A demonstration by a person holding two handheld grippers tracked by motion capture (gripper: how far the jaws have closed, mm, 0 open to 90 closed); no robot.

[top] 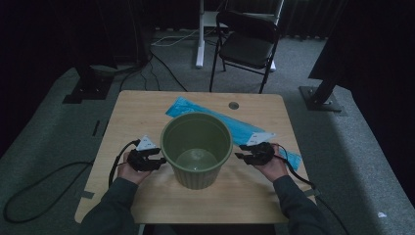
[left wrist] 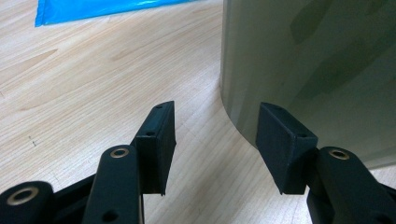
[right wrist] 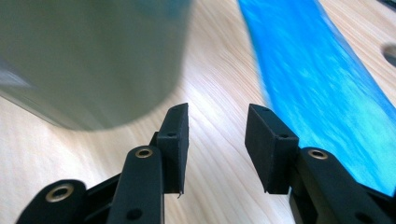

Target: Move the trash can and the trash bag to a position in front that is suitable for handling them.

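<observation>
An olive-green plastic bucket (top: 196, 149) stands upright and empty in the middle of the wooden table (top: 142, 105). My left gripper (top: 157, 162) sits low on the table just left of the bucket, jaws open with nothing between them. Its own view has the bucket wall (left wrist: 308, 70) close ahead on the right. My right gripper (top: 241, 156) rests on the bucket's right side, also open and empty. In the right gripper view the bucket (right wrist: 93, 56) is blurred at upper left and a blue plastic bag (right wrist: 322, 88) runs up the right.
The flat blue bag (top: 235, 126) lies behind the bucket, stretching toward the table's right edge. A round cable hole (top: 233, 105) is near the far edge. A black folding chair (top: 247, 44) and cables stand on the grey carpet beyond.
</observation>
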